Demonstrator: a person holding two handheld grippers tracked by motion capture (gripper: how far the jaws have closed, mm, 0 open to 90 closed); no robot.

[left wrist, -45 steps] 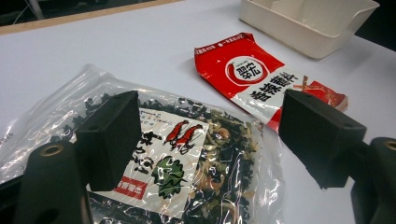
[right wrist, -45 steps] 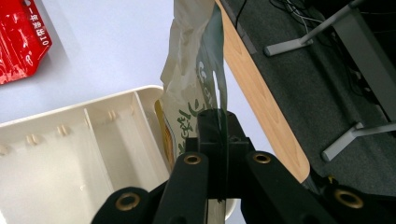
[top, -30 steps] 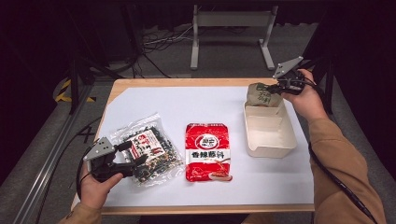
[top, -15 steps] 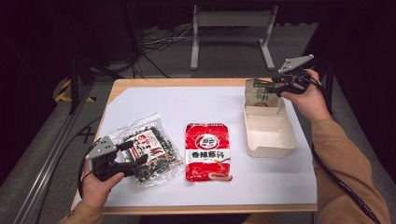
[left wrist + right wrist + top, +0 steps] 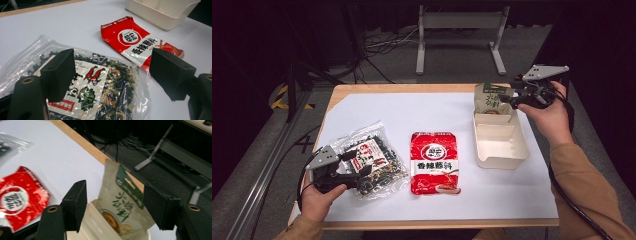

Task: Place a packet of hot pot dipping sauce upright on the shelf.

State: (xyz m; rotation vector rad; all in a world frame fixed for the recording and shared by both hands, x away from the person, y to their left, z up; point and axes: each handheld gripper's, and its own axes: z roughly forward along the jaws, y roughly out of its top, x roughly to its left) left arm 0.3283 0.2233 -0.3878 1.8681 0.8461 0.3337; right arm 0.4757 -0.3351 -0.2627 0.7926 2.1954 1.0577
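My right tongs (image 5: 113, 205) hang spread, jaws just opened, the green pouch (image 5: 122, 205) loose between them, leaning in the tray's (image 5: 499, 145) far end. It may topple out if I brush it. A second ago they pinched it. My left tongs (image 5: 110, 72) stand spread over the seaweed bag (image 5: 95, 97).

Red packet (image 5: 433, 162), beige-and-green pouch (image 5: 490, 98), cream tray (image 5: 500, 150)

High view sits above the near edge looking forward and down; left gripper view rides close over the seaweed bag (image 5: 87, 95), right gripper view close behind the green pouch (image 5: 122, 205); all share the red packet (image 5: 433, 162).
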